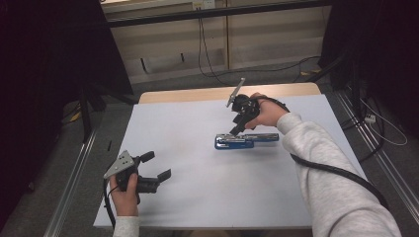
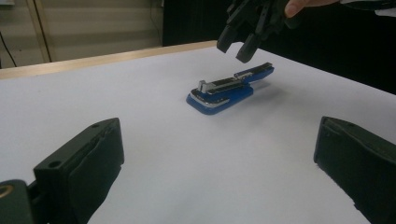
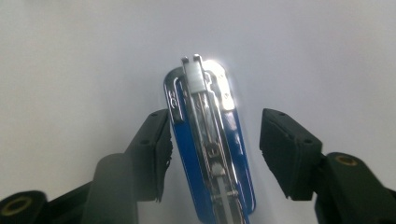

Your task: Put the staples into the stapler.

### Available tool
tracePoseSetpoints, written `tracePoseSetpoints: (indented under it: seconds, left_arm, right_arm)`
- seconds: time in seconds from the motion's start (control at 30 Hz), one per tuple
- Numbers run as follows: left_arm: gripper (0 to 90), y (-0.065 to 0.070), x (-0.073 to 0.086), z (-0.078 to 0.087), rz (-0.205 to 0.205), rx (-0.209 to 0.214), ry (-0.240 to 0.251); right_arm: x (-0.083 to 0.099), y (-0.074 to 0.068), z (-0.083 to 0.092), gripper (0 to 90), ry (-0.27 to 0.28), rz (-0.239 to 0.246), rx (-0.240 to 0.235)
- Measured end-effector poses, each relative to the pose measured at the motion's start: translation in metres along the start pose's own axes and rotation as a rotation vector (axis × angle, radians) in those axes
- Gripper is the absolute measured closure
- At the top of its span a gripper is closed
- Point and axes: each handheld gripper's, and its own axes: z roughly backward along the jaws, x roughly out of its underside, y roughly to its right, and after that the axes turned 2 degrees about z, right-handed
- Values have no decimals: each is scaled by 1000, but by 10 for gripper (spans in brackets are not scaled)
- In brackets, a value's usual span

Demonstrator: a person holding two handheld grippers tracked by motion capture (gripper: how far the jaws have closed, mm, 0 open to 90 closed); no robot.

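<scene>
High view: 1 blue plastic stapler with a chrome metal magazine [image 1: 245,140] lies opened out flat near the middle of the white-covered table [image 1: 197,197], its staple channel facing up. Whether staples sit in it cannot be told. Just above the stapler hangs the right gripper [image 1: 236,129], its jaws parted and astride the body without pressing it. Well apart, near the table's front left corner, the left gripper [image 1: 157,166] is spread wide, holding nothing.

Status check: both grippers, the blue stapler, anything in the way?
Right gripper open above blue stapler, not gripping. Left gripper open, apart. Stapler flat on table. Nothing in the way.
</scene>
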Motion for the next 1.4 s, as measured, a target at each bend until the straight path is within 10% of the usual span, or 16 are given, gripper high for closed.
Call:
tracePoseSetpoints:
  seconds: [0.5,1.4]
  left_arm:
    - [17,-4,-3,-17,27,2,-16]
    - [18,-2,-9,-44,23,24,-42]
  right_arm:
    - [56,1,25,206,132,-170,71]
    - [145,-22,36,106,272,-312,198]
